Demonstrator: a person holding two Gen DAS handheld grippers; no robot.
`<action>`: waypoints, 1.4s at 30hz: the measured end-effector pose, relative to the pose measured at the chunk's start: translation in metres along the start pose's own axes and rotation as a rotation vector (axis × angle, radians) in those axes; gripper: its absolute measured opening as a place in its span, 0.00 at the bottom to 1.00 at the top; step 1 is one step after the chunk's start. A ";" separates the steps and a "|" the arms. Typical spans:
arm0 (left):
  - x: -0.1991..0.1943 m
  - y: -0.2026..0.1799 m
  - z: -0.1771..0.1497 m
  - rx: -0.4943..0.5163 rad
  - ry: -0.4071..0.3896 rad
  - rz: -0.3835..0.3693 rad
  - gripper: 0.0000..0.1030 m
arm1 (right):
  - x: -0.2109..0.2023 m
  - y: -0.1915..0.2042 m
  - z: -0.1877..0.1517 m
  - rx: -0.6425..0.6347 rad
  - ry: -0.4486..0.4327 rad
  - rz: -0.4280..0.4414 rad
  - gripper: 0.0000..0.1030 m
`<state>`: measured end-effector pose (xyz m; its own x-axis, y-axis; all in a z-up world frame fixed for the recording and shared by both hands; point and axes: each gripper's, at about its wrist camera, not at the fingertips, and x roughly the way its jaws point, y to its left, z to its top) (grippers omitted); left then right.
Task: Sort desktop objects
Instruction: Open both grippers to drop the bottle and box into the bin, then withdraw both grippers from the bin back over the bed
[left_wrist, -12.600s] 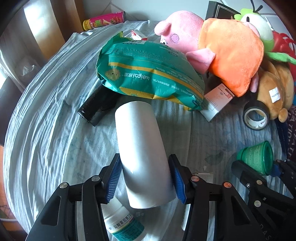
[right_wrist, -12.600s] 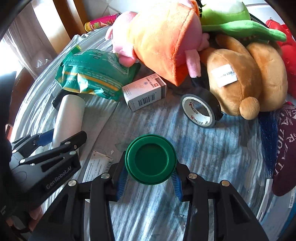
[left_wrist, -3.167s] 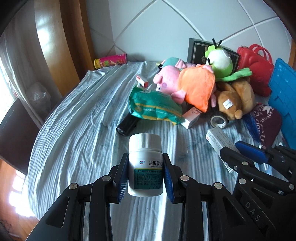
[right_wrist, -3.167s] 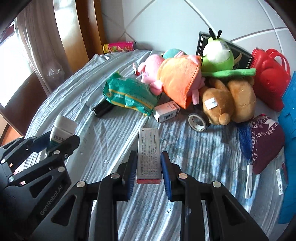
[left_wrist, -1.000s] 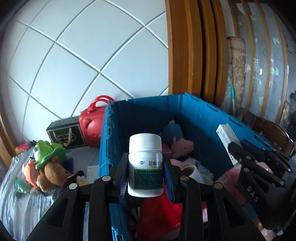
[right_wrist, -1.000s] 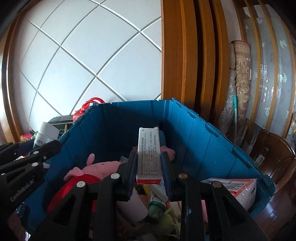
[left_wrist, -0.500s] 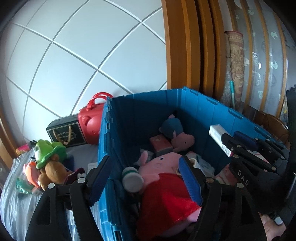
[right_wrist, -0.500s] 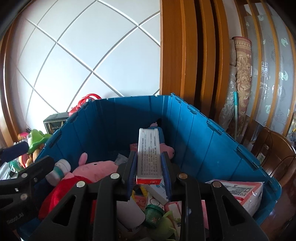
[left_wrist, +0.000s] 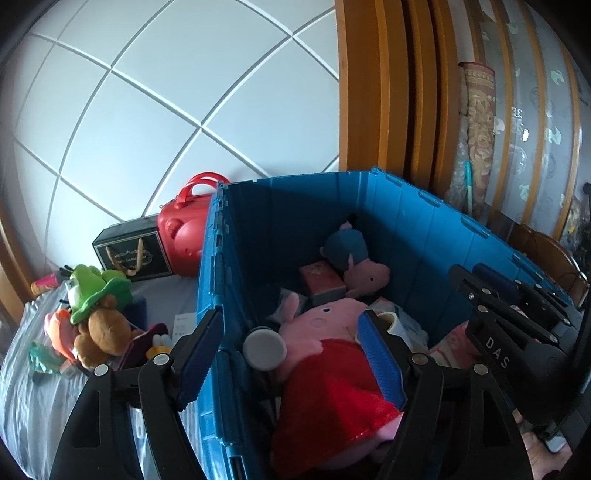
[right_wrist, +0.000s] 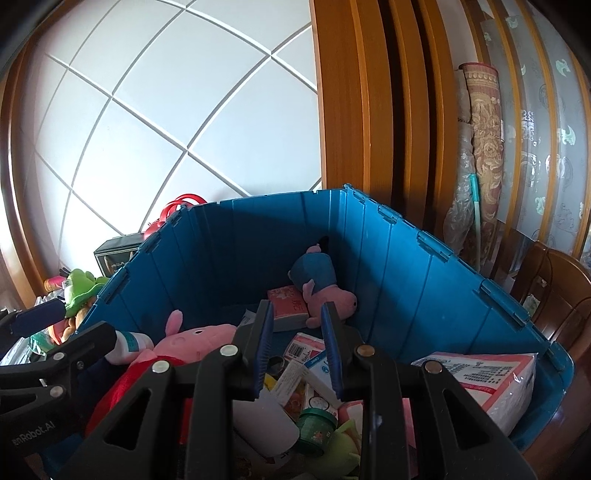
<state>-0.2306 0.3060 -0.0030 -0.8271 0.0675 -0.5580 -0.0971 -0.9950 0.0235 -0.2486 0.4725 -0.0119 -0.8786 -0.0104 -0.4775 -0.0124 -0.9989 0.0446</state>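
Grippers first: I am seeing my left gripper (left_wrist: 290, 360) hanging over the near-left corner of the blue crate (left_wrist: 424, 221) with its jaws spread wide and nothing between them, and my right gripper (right_wrist: 297, 349) hovering over the crate's middle, jaws parted and likewise gripping nothing. Below the left gripper, a white medicine bottle (left_wrist: 264, 349) is lying inside the crate against its left wall, cap toward me, touching the pink pig plush in a red dress (left_wrist: 325, 376). Under the right gripper, small cartons (right_wrist: 308, 360), a green-lidded jar (right_wrist: 317, 424) and a white roll (right_wrist: 264, 421) are lying jumbled on the crate floor; I cannot tell which carton is which. To the right, a pink-and-white wrapped pack (right_wrist: 487, 376) is leaning on the crate's right wall. Farther in, a red box (left_wrist: 320, 282) and a small pig plush in blue (left_wrist: 354, 258) are resting near the back corner. Outside the crate, on the cloth-covered table (left_wrist: 22, 387), plush toys (left_wrist: 92, 317) are sitting in a heap; beyond them, a black gift box (left_wrist: 133, 253) and a red case (left_wrist: 183, 236) are standing against the tiled wall (left_wrist: 166, 110).
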 end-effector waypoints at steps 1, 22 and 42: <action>-0.003 0.002 -0.001 -0.007 -0.014 0.012 0.73 | -0.001 0.001 0.001 -0.001 0.004 -0.008 0.45; -0.077 0.212 -0.067 -0.265 -0.038 0.187 0.81 | -0.088 0.160 -0.002 -0.079 -0.153 0.103 1.00; -0.039 0.471 -0.180 -0.371 0.262 0.482 0.81 | 0.017 0.419 -0.088 -0.266 0.197 0.314 1.00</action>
<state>-0.1446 -0.1783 -0.1193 -0.5636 -0.3656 -0.7408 0.4864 -0.8717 0.0602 -0.2264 0.0496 -0.0785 -0.7119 -0.2976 -0.6361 0.3863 -0.9224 -0.0008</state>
